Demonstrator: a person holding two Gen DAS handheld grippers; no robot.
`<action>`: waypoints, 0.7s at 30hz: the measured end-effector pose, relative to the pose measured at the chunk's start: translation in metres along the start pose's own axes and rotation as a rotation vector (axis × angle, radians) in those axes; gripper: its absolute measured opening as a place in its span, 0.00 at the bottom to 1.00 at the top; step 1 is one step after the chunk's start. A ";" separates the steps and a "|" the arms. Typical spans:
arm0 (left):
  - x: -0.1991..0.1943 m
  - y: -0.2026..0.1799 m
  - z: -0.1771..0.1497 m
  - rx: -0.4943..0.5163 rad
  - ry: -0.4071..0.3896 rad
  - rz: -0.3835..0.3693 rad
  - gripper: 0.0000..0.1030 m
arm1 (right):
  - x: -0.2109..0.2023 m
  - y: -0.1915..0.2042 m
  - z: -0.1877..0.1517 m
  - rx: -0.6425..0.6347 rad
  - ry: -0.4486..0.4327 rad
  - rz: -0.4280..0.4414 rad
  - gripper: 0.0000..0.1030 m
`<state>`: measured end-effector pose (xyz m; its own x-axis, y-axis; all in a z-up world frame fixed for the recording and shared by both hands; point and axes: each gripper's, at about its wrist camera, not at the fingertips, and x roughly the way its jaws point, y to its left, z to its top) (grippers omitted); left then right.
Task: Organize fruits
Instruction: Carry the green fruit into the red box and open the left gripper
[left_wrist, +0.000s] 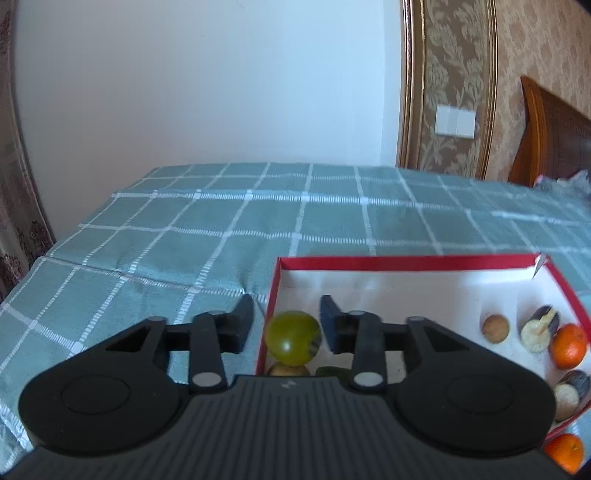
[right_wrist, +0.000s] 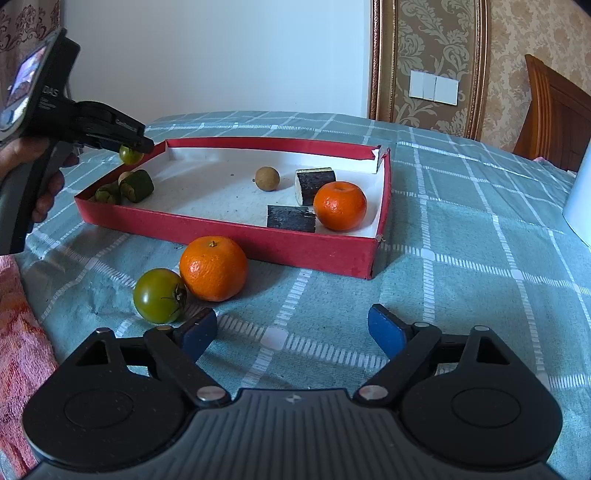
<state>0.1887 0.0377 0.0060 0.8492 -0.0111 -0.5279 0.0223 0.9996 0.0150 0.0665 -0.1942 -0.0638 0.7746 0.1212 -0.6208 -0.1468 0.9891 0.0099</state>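
Note:
A red box (right_wrist: 258, 243) with a white floor lies on the checked tablecloth. My left gripper (left_wrist: 287, 325) is open above the box's left corner, with a small green tomato (left_wrist: 293, 338) between its fingers, clear of both pads; it also shows in the right wrist view (right_wrist: 130, 154). Inside the box lie an orange (right_wrist: 340, 205), a brown longan (right_wrist: 267, 178), two dark cut pieces (right_wrist: 314, 182) and green pieces (right_wrist: 137, 186). My right gripper (right_wrist: 291, 332) is open and empty over the cloth. An orange (right_wrist: 213, 267) and a green tomato (right_wrist: 159, 295) lie outside the box, ahead-left of it.
A pink towel (right_wrist: 18, 332) lies at the left table edge. A white object (right_wrist: 580, 199) stands at the right. A wooden headboard (right_wrist: 554, 110) and the wall lie behind the table.

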 end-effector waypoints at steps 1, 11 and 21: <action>-0.003 0.002 0.000 -0.011 -0.009 -0.009 0.42 | 0.000 0.000 0.000 0.000 0.000 0.000 0.87; -0.047 0.009 -0.009 -0.029 -0.080 -0.043 0.42 | 0.000 0.001 0.000 -0.001 0.001 -0.001 0.87; -0.112 -0.001 -0.079 0.043 -0.106 -0.108 0.51 | 0.001 0.001 0.000 -0.003 0.001 -0.002 0.88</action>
<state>0.0515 0.0401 -0.0019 0.8918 -0.1232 -0.4354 0.1373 0.9905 0.0009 0.0669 -0.1930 -0.0641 0.7741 0.1186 -0.6219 -0.1465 0.9892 0.0063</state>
